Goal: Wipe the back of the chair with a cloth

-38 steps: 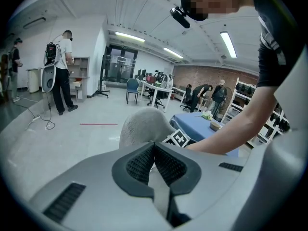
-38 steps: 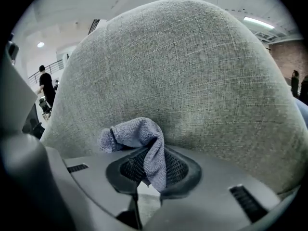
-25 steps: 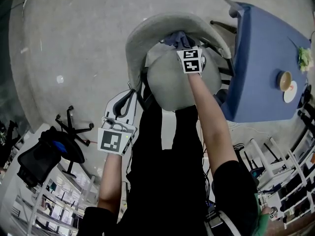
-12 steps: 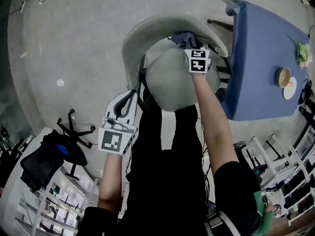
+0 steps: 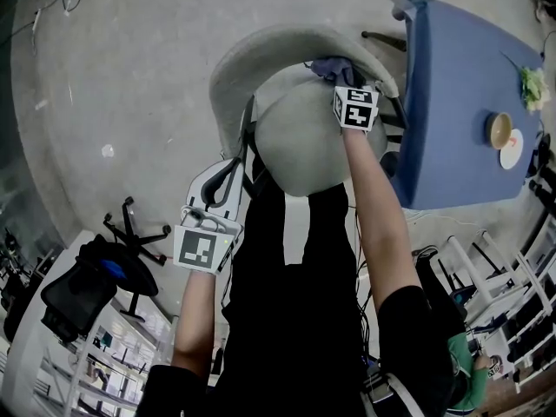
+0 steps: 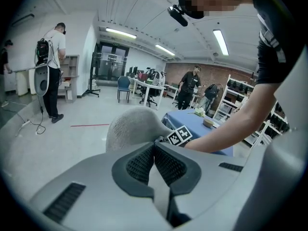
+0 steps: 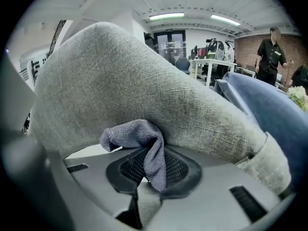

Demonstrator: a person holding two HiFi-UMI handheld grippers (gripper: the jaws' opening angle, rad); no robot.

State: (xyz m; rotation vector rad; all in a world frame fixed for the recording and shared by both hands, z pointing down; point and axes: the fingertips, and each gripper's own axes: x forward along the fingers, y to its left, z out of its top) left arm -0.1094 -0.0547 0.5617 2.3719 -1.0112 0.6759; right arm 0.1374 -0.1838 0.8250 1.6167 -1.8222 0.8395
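Note:
A grey fabric chair stands in front of me, its curved back [image 5: 278, 46] [image 7: 134, 76] arching round the round seat [image 5: 304, 146]. My right gripper [image 5: 340, 75] [image 7: 153, 173] is shut on a purple-grey cloth [image 5: 332, 66] [image 7: 139, 138], which presses against the inner face of the chair back at its right side. My left gripper [image 5: 217, 185] [image 6: 154, 165] hangs low at the left of the seat, shut with nothing between its jaws. In the left gripper view the chair back [image 6: 134, 126] and the right gripper's marker cube [image 6: 179, 135] show ahead.
A table with a blue cover [image 5: 460, 102] [image 7: 269, 105] stands close to the chair's right, holding a small bowl [image 5: 499, 130] and flowers [image 5: 532, 85]. A black office chair [image 5: 95, 276] sits at lower left. Shelving [image 5: 512, 320] stands at lower right. People stand farther off.
My right gripper has slid the cloth rightward along the inside of the chair back. The left gripper has stayed where it was.

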